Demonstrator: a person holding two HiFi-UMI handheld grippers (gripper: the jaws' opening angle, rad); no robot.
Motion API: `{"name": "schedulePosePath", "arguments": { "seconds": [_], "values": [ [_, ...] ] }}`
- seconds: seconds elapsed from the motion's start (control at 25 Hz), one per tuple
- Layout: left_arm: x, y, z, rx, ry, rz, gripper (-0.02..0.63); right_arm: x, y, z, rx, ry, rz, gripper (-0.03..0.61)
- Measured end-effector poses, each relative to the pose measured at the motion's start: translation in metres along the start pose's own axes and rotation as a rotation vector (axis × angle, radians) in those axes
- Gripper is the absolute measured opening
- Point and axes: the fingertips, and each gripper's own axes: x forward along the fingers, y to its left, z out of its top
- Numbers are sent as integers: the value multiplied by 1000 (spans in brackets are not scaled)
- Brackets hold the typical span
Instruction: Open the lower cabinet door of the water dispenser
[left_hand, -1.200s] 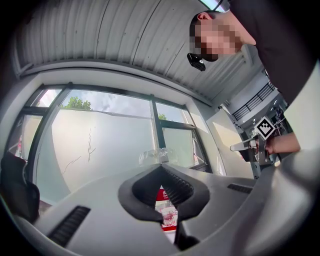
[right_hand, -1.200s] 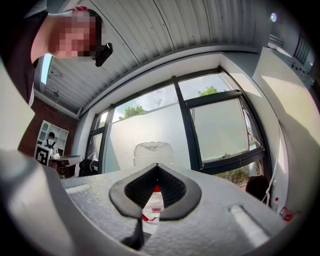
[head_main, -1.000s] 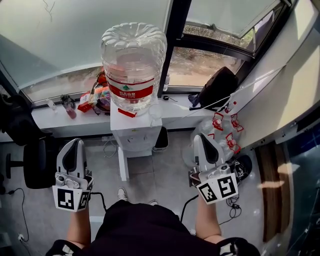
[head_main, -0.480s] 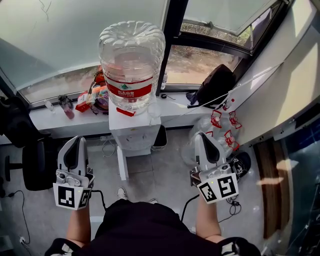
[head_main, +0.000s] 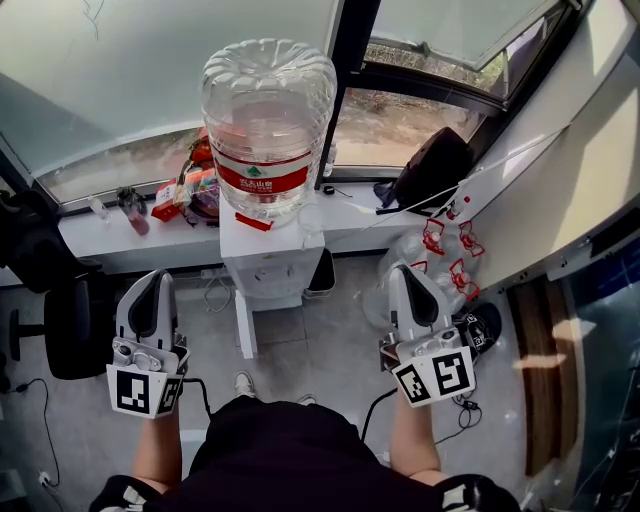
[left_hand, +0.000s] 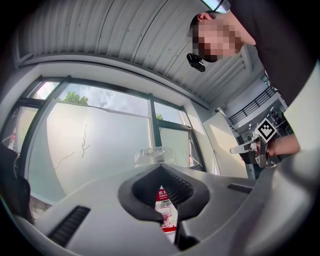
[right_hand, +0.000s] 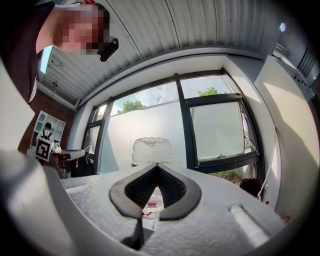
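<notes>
By window (head_main: 140, 90), water dispenser (head_main: 268, 268) ahead, left tongs (head_main: 154, 277) & right tongs (head_main: 403, 271) both closed, empty.

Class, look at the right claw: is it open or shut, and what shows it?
Shut. In the right gripper view the right claw has its jaws meeting at the tips, with nothing held between them.

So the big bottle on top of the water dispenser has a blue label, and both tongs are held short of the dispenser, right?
The label is red, not blue; the head view shows it. The bottle does sit on the water dispenser, with the left tongs and right tongs both held short of it.
</notes>
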Motion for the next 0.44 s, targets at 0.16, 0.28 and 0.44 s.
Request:
{"name": "schedulePosePath", "arguments": {
  "seconds": [0.16, 0.28, 0.44],
  "values": [
    [1, -3, 5, -22, -26, -19, 8, -1, 1, -3, 1, 4, -4, 5],
    [-1, -1, 1, -13, -10, -8, 8, -2, 2, -3, 1, 6, -6, 5],
    [-3, 1, -4, 5, 14, 1, 8, -2, 2, -3, 1, 6, -7, 5]
  ]
}}
